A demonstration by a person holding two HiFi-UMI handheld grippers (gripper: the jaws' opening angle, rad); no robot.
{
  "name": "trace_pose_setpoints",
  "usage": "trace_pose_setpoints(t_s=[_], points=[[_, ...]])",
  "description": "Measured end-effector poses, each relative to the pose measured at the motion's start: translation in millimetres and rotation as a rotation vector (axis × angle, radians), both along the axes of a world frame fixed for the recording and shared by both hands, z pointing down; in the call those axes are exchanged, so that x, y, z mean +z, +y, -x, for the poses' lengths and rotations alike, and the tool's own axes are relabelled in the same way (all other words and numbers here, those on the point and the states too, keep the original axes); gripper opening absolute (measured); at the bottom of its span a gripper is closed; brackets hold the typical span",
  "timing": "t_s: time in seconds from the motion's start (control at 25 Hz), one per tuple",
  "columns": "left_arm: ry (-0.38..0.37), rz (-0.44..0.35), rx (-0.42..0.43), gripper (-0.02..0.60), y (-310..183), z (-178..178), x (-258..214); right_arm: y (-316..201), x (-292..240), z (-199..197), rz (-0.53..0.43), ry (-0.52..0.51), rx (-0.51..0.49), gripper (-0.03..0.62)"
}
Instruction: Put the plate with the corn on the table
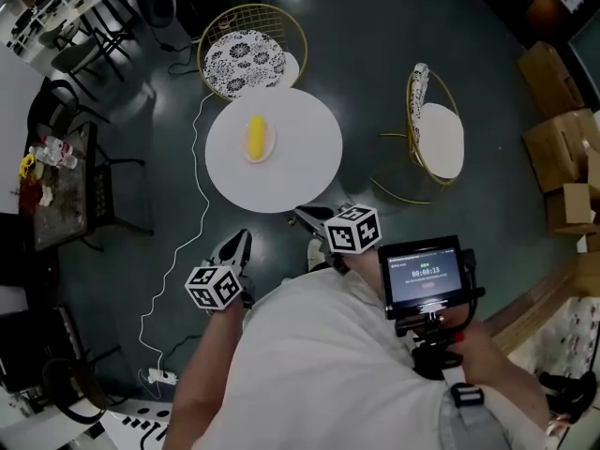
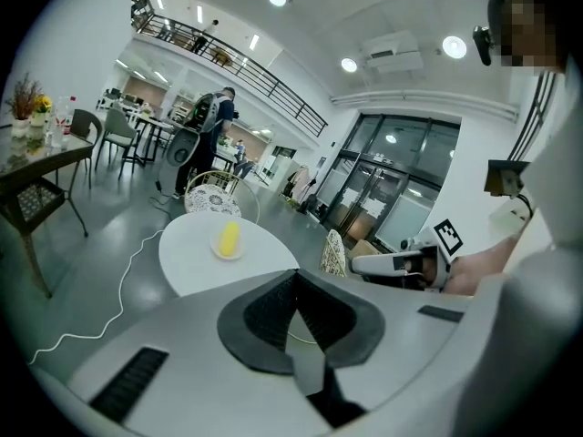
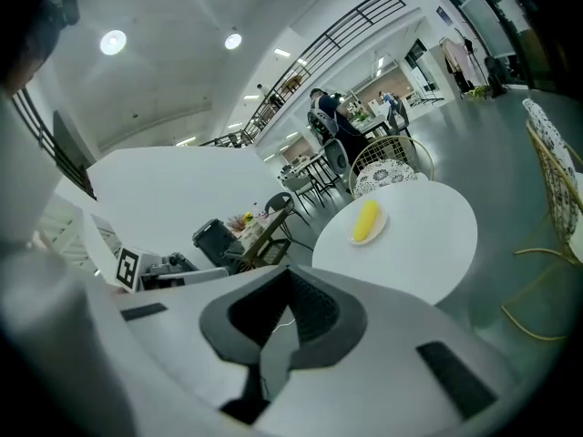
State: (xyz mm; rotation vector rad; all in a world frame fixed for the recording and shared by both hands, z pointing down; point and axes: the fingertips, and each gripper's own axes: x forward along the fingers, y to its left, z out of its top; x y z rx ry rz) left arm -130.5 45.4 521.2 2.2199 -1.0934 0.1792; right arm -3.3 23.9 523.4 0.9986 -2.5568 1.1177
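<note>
Already the plate (image 1: 269,147) with the corn (image 1: 255,137) rests on the round white table (image 1: 300,162), straight ahead, corn lengthwise away. Right gripper (image 1: 307,217) nearer than left gripper (image 1: 241,240); both clenched, empty.

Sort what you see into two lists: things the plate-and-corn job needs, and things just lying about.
Job: plate, corn, table, left gripper, right gripper.

Lying about: patterned chair, white chair, boxes, side table.
</note>
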Motion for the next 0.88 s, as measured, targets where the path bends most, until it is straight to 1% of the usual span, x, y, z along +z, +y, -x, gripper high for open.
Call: trace_pose_setpoints(t_s=[0.12, 0.2, 0.64, 0.88], points=[[0.009, -0.013, 0.023, 0.006, 18, 12, -3, 20, -1, 15, -0.007, 0.012, 0.013, 0.006], [0.011, -0.014, 0.027, 0.006, 22, 15, -4, 24, -2, 17, -0.007, 0.014, 0.015, 0.006], [0.018, -0.004, 0.017, 0.006, 26, 5, 1, 31, 3, 13, 0.001, 0.020, -0.003, 0.006], [0.018, 0.000, 0.028, 0.006, 31, 0, -1, 33, 2, 11, 0.003, 0.020, 0.005, 0.006]])
